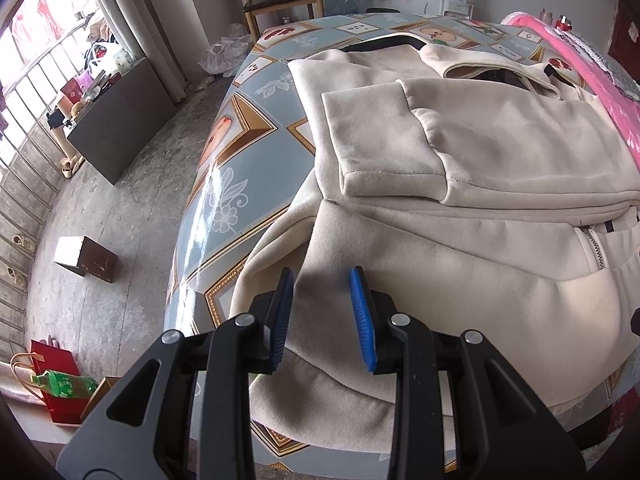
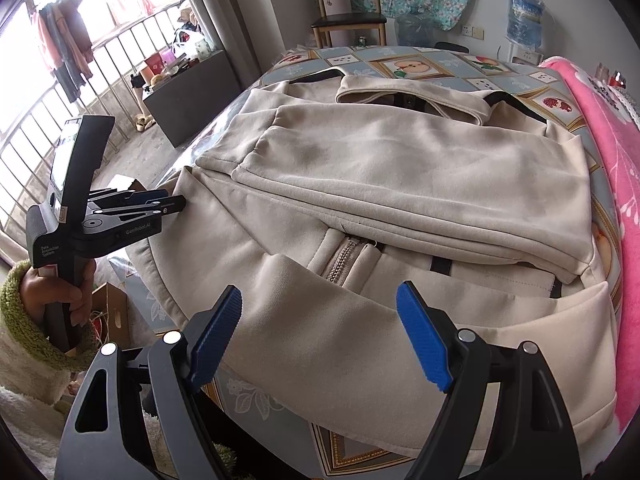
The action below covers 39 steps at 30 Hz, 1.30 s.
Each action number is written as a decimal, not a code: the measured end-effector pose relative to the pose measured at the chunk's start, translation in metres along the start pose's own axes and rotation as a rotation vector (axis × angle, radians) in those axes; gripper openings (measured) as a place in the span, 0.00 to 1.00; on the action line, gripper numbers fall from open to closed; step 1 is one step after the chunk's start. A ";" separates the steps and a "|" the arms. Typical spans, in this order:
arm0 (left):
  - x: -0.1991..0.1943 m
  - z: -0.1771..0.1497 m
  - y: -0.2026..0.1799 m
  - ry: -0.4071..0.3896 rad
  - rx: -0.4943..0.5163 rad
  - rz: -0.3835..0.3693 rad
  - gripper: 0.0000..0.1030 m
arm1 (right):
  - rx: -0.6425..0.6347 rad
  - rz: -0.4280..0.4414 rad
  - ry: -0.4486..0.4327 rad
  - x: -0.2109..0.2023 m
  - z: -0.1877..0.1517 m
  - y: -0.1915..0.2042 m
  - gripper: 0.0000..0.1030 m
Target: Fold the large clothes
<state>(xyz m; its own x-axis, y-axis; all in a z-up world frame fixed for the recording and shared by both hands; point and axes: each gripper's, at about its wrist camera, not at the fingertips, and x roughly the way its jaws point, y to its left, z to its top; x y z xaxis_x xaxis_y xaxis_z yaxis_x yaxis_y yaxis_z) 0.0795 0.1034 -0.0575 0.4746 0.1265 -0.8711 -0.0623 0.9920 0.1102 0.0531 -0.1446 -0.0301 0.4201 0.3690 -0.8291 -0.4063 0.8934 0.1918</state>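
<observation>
A cream zip-up jacket (image 1: 460, 240) lies flat on the patterned table, both sleeves folded across its chest; it also shows in the right wrist view (image 2: 400, 184). My left gripper (image 1: 322, 280) is open just above the jacket's near left hem, its blue pads either side of a fabric ridge, gripping nothing. In the right wrist view the left gripper (image 2: 176, 198) sits at the jacket's left edge. My right gripper (image 2: 320, 300) is wide open and empty above the jacket's near hem, close to the zipper (image 2: 344, 260).
The table (image 1: 240, 160) has a glossy blue patterned cover. A pink blanket (image 2: 608, 184) lies along the right side. A wooden chair (image 2: 348, 20) stands beyond the far edge. A dark cabinet (image 1: 116, 120), a box (image 1: 86, 258) and a red bag (image 1: 60, 384) are on the floor at left.
</observation>
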 end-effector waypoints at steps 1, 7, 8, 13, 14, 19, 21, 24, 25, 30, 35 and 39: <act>0.000 0.000 0.000 -0.001 -0.001 0.000 0.28 | 0.001 0.006 0.000 0.000 0.000 0.000 0.76; -0.001 -0.002 -0.001 -0.017 0.018 0.000 0.26 | -0.018 0.016 0.003 0.002 0.003 0.007 0.76; -0.001 -0.003 -0.001 -0.021 0.021 0.001 0.26 | -0.024 0.017 0.005 0.002 0.004 0.009 0.76; -0.001 -0.003 -0.001 -0.030 0.020 -0.018 0.20 | -0.057 0.016 0.006 0.005 0.008 0.024 0.76; -0.001 -0.003 -0.002 -0.034 0.022 -0.019 0.20 | -0.061 0.019 0.014 0.008 0.009 0.027 0.76; -0.002 -0.004 -0.004 -0.056 0.053 -0.009 0.17 | -0.039 0.033 0.055 0.022 0.014 0.031 0.76; -0.002 -0.004 -0.003 -0.062 0.057 -0.011 0.15 | -0.028 0.025 0.075 0.029 0.014 0.032 0.76; -0.003 -0.005 0.000 -0.069 0.056 -0.021 0.11 | -0.018 0.014 0.093 0.035 0.013 0.033 0.76; -0.003 -0.005 0.001 -0.070 0.056 -0.025 0.10 | -0.019 0.008 0.100 0.037 0.012 0.035 0.76; -0.003 -0.008 0.005 -0.079 0.063 -0.037 0.04 | -0.049 -0.049 0.114 0.043 0.009 0.044 0.76; -0.006 -0.010 0.010 -0.098 0.058 -0.046 0.00 | -0.072 -0.093 0.114 0.044 0.007 0.051 0.76; -0.012 -0.011 0.014 -0.122 0.073 -0.042 0.00 | -0.076 -0.124 0.109 0.043 0.005 0.053 0.63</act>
<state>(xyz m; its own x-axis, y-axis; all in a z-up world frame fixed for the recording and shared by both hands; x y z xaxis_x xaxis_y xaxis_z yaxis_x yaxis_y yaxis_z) 0.0634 0.1153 -0.0510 0.5792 0.0796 -0.8113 0.0218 0.9934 0.1130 0.0539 -0.0799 -0.0526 0.3819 0.2237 -0.8967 -0.4191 0.9067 0.0477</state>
